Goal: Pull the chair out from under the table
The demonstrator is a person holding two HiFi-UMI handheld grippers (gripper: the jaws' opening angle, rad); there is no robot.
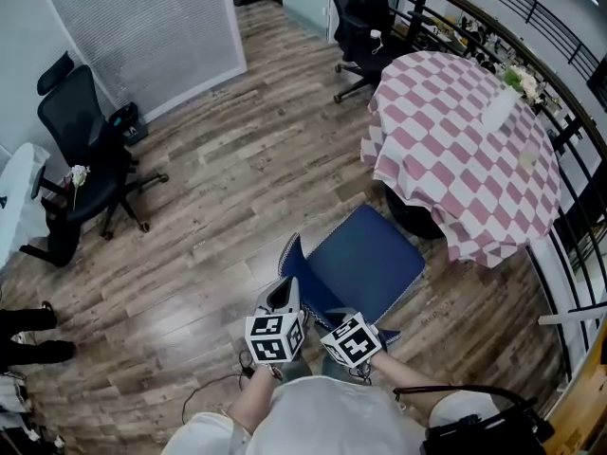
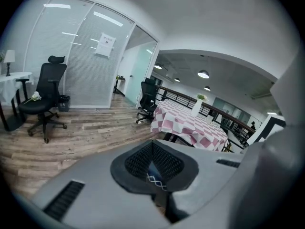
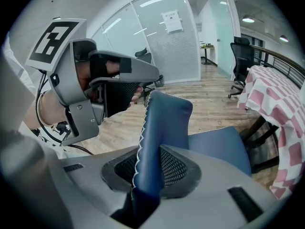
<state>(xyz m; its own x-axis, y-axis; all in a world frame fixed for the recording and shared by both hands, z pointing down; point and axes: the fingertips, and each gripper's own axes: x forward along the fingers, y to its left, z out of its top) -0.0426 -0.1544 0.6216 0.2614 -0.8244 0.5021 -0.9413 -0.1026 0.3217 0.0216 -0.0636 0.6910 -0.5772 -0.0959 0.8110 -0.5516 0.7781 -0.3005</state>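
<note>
Overhead, the chair (image 1: 365, 263) sits seven o'clock off the desk (image 1: 455, 150). Closer views alone show my left claw (image 2: 153, 168) and right claw (image 3: 147, 171) clenching its backrest.

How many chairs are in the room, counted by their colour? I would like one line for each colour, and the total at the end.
Blue chair: 1
Black office chairs: 2
Total: 3

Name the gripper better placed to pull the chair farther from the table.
Probably right. The right gripper has the blue backrest deep between its jaws; the left gripper pinches only a thin stitched edge.
</note>
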